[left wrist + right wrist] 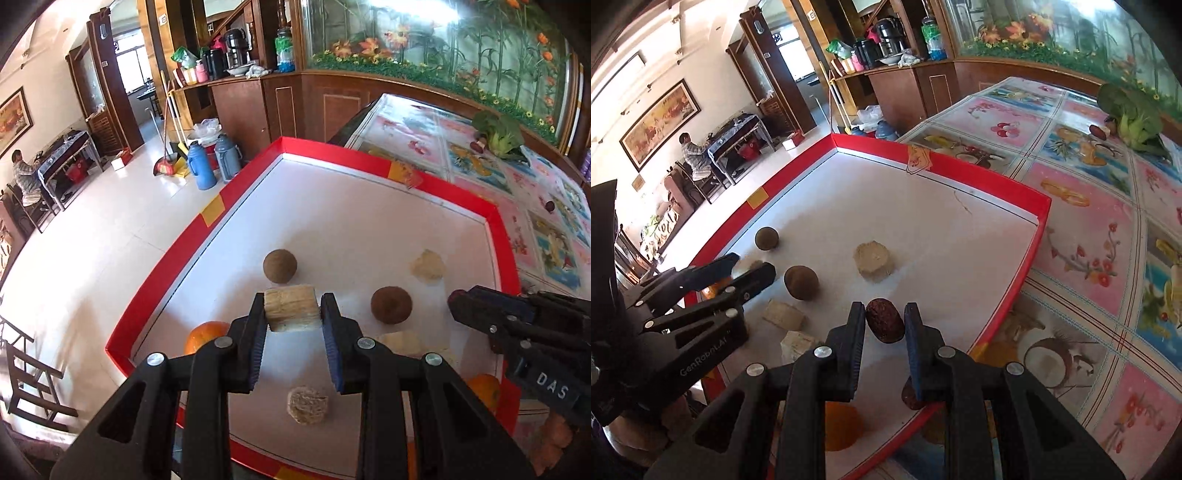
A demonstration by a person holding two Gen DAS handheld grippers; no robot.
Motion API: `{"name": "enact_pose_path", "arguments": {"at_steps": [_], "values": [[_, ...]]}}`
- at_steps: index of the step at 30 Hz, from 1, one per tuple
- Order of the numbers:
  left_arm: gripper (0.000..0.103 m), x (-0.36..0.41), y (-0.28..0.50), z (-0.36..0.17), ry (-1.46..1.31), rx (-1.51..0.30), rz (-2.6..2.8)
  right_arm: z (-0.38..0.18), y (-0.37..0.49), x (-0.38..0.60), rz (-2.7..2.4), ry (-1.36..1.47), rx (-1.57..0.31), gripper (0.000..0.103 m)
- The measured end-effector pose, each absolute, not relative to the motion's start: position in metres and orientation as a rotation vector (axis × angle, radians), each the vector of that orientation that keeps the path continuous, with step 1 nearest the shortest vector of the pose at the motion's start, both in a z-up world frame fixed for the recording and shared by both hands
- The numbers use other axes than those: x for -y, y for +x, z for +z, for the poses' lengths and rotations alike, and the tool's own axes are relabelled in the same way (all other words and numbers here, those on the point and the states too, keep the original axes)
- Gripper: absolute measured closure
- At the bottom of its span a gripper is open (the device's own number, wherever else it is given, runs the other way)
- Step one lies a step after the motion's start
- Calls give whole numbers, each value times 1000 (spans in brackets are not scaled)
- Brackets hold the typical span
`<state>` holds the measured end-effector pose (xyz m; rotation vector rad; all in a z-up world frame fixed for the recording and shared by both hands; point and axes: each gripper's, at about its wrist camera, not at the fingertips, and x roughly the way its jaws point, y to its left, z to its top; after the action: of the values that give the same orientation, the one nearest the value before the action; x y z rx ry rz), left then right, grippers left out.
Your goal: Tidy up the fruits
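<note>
A red-rimmed tray (pixel 173 273) with a white floor lies on the table. My left gripper (pixel 293 308) is shut on a tan fibrous block (pixel 291 306) held just above the tray floor. On the floor lie two round brown fruits (pixel 279 266) (pixel 390 304), a pale chunk (pixel 427 266), a tan disc (pixel 307 405) and two oranges (pixel 205 334) (pixel 484 387). My right gripper (pixel 885 319) is shut on a dark brown oval fruit (pixel 884 321) over the tray's near right side. Another dark fruit (pixel 909 398) lies partly hidden under its finger. The left gripper (pixel 751 264) shows at the left of the right wrist view.
The table wears a fruit-print cloth (pixel 1089 221), with leafy greens (pixel 1134 114) and a small dark fruit (pixel 550 205) at its far end. To the tray's left the table drops to a tiled floor (pixel 110 229) with flasks (pixel 201 162). A person (pixel 692 153) sits far off.
</note>
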<state>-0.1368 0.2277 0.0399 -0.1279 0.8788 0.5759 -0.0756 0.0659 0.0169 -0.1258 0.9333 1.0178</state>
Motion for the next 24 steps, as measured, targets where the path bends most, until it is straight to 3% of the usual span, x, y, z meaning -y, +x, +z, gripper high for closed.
{"name": "enact_pose_path", "arguments": {"at_steps": [3, 5, 7, 11, 16, 20, 24], "values": [[68, -228, -136, 36, -121, -894, 593, 23, -73, -61, 1029, -98, -910, 82], [56, -226, -136, 37, -108, -887, 601, 30, -72, -55, 1033, -66, -880, 80], [29, -223, -137, 41, -94, -874, 614, 36, -70, -48, 1028, -31, -854, 79], [22, -218, -140, 50, -61, -842, 642, 48, -62, -32, 1010, 42, -806, 68], [9, -215, -146, 68, -113, -790, 638, 60, -62, -12, 916, 73, -673, 66], [5, -202, -149, 86, -125, -739, 613, 65, -65, 2, 860, 89, -575, 56], [0, -185, -159, 105, -113, -675, 593, 65, -75, 19, 773, 78, -496, 55]]}}
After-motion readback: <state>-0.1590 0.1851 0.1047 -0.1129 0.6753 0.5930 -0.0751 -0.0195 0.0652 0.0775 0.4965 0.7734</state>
